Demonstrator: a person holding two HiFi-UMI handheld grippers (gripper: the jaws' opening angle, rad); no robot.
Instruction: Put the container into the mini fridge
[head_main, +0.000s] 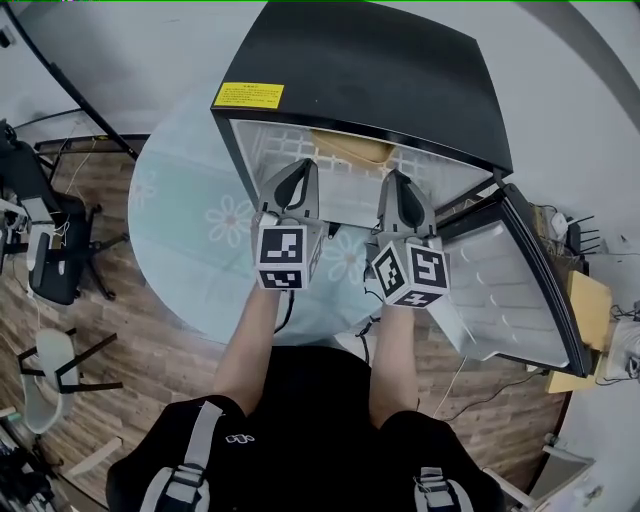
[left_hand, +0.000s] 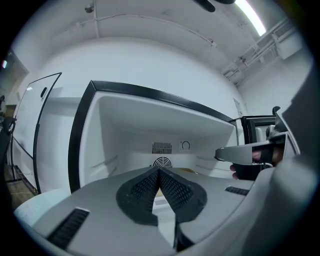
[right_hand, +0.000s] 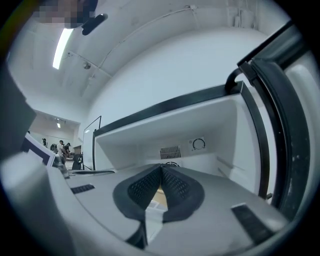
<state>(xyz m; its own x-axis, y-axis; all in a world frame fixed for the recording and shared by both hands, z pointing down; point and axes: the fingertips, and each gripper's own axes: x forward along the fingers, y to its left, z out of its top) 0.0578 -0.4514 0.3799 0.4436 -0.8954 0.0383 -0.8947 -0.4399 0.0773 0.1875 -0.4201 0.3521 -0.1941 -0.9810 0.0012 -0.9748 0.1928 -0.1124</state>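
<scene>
The container (head_main: 352, 150), a tan thing, sits inside the mini fridge (head_main: 360, 70), seemingly toward the front of the floor, and neither tool has hold of it. The left gripper (head_main: 300, 170) has its jaws pressed together with nothing between the pads, and the right gripper (head_main: 395, 180) is likewise closed and empty. What worries me from here is the door (head_main: 520, 280), which hangs wide open just beside the right gripper. A careless sideways swing of that hand could knock it. If the container sits too near the lip, shutting the door may jam against it or leave a gap. A hard shove could also slide the whole fridge on the round glass table (head_main: 190, 230). A forward poke with those closed tips would push the container deeper or tip it. Both forearms reach straight out side by side, with the grippers level and aimed into the opening.
</scene>
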